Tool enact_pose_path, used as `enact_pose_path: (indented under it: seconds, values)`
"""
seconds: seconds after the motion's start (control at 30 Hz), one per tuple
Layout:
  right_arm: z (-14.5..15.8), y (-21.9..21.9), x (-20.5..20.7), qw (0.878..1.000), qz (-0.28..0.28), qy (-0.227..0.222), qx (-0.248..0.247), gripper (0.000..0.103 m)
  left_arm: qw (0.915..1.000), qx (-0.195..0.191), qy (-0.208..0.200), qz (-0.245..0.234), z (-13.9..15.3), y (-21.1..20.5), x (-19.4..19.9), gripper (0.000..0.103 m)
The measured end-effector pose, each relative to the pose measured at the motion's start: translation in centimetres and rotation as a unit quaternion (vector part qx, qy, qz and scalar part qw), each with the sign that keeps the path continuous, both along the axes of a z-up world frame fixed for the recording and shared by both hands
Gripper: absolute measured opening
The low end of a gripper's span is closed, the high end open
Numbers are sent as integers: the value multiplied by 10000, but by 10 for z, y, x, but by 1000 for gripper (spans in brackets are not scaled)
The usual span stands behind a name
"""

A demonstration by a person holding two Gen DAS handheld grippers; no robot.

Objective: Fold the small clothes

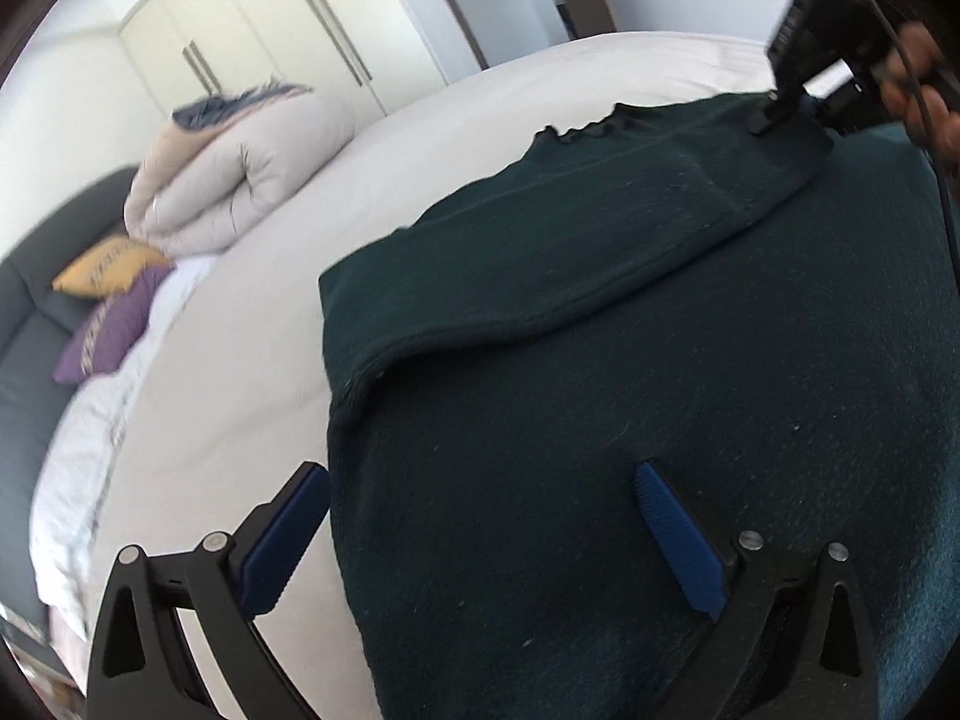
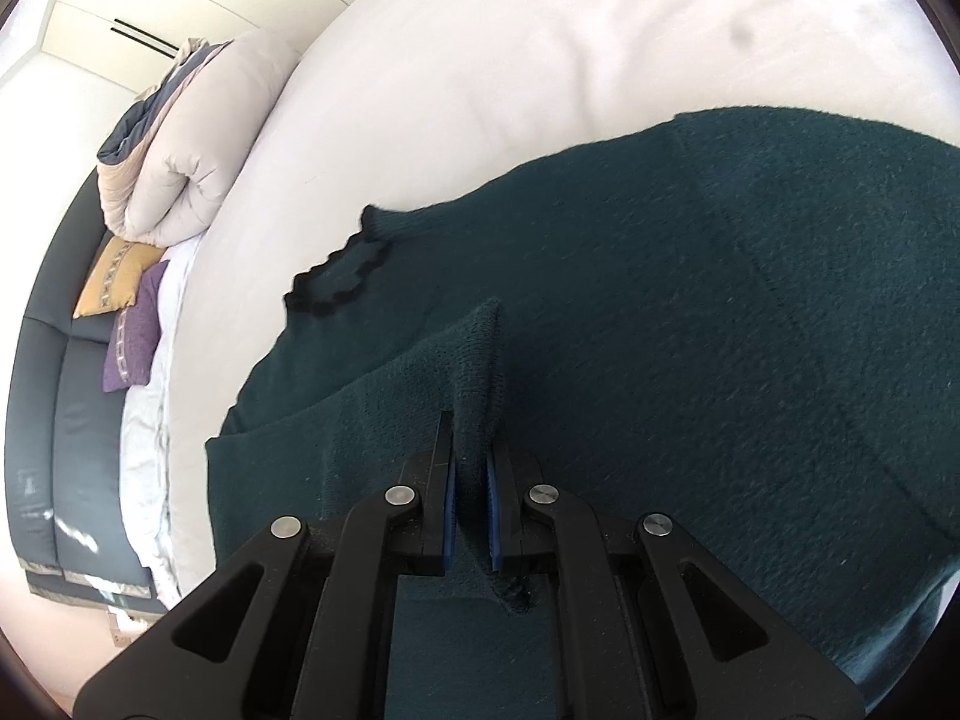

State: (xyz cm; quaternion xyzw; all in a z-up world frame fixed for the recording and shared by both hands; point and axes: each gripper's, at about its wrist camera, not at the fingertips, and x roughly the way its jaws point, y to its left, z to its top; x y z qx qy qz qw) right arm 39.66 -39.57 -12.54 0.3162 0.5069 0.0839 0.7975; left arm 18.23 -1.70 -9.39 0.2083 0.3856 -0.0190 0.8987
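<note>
Beige folded duvet (image 1: 240, 180) beyond green sweater (image 1: 600, 360)

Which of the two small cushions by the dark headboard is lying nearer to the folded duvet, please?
The yellow cushion is nearer: it touches the folded duvet, while the purple cushion lies beyond it, on the side away from the duvet.

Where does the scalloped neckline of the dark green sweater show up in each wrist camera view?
Left wrist view: the scalloped neckline sits upper right of centre, at the sweater's far edge, left of the right gripper.
Right wrist view: the neckline lies left of centre, up and left of the right gripper, whose jaws pinch a fold of sweater.
Shared landmark: the rolled beige duvet at the upper left in both.
</note>
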Motion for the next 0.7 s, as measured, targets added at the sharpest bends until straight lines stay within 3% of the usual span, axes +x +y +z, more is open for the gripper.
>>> enact_pose_path:
  seconds: [0.1, 0.3, 0.5, 0.7]
  values:
    - [-1, -3, -6, 10000, -4, 3, -33, 7, 9998, -185, 46, 97, 0, 8, 1, 103]
    - [-10, -31, -55, 9998, -189, -3, 72, 7, 9999, -4, -86, 69, -9, -1, -10, 103]
    - [-16, -41, -65, 9998, -196, 5, 30, 7, 9999, -105, -57, 78, -9, 3, -11, 103]
    - [-11, -36, -64, 9993, -174, -66, -328, 7, 9999, -89, -54, 76, -9, 4, -10, 103]
